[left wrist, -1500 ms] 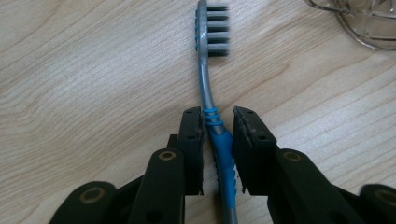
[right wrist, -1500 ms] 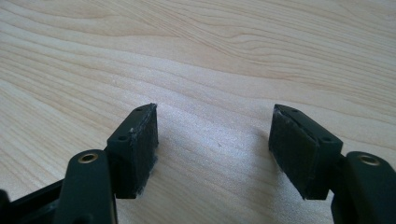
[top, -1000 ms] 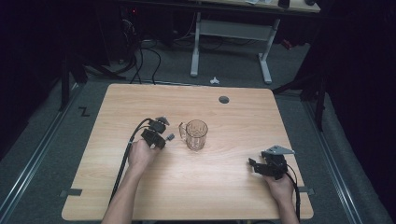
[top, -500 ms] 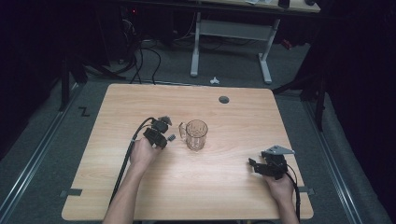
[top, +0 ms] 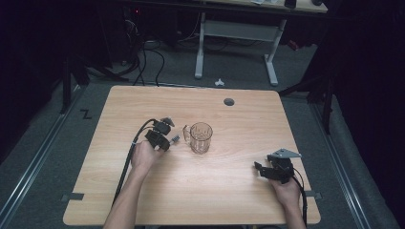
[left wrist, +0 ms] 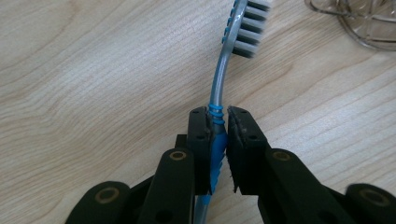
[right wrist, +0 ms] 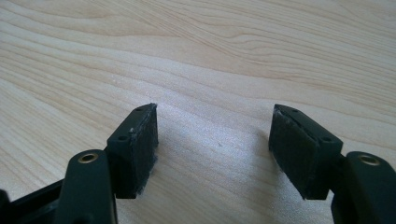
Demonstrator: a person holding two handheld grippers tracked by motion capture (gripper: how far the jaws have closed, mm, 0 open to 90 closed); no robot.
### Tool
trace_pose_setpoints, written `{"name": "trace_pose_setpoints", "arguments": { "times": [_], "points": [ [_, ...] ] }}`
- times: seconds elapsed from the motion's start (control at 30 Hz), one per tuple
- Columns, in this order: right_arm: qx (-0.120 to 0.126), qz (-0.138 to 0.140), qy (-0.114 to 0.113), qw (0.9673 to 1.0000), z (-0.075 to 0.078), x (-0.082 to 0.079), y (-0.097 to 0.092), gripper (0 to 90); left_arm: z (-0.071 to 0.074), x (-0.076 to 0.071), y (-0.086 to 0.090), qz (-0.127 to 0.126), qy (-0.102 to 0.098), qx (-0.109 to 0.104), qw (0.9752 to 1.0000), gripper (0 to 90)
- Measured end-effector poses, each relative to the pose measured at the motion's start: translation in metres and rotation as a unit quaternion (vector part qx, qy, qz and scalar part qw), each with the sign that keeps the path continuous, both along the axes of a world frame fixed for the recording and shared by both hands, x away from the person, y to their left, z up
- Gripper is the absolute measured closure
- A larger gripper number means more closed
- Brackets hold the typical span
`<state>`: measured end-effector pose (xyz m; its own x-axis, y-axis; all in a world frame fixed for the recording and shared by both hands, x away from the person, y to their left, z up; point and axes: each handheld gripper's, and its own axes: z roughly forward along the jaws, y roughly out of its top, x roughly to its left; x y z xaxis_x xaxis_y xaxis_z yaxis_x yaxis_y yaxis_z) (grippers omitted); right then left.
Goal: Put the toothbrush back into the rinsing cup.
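Hardly anything has moved since the earlier pictures: both hands stay where they were. On the worktop (top: 239,191), the left gripper (left wrist: 217,140) has its jaws clenched on the blue neck of a toothbrush (left wrist: 224,74), whose bristles point toward the clear glass mug (top: 200,137) just beside it, at about 3 o'clock from that hand. Down at 5 o'clock, the right gripper (right wrist: 214,147) waits with its jaws wide apart and nothing between them. Picking up looks done; dropping the brush in the mug probably comes next.
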<state>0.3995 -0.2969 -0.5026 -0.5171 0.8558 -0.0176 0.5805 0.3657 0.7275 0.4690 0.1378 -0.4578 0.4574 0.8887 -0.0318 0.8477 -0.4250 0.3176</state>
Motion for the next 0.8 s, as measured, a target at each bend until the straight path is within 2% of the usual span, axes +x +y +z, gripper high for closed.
{"name": "trace_pose_setpoints", "arguments": {
  "times": [0.43, 0.67, 0.8],
  "points": [
    [0.000, 0.000, 0.000, 1.0000, 0.000, 0.000, 0.000, 33.4, 0.019, -0.009, 0.008, 0.002, -0.023, -0.024, 0.9994, 79.6],
    [0.000, 0.000, 0.000, 1.0000, 0.000, 0.000, 0.000, 33.4, 0.033, -0.017, 0.012, 0.003, -0.047, -0.045, 0.9978, 79.6],
    [0.000, 0.000, 0.000, 1.0000, 0.000, 0.000, 0.000, 33.4, 0.038, -0.019, 0.015, 0.004, -0.053, -0.057, 0.9970, 79.6]
  ]
}}
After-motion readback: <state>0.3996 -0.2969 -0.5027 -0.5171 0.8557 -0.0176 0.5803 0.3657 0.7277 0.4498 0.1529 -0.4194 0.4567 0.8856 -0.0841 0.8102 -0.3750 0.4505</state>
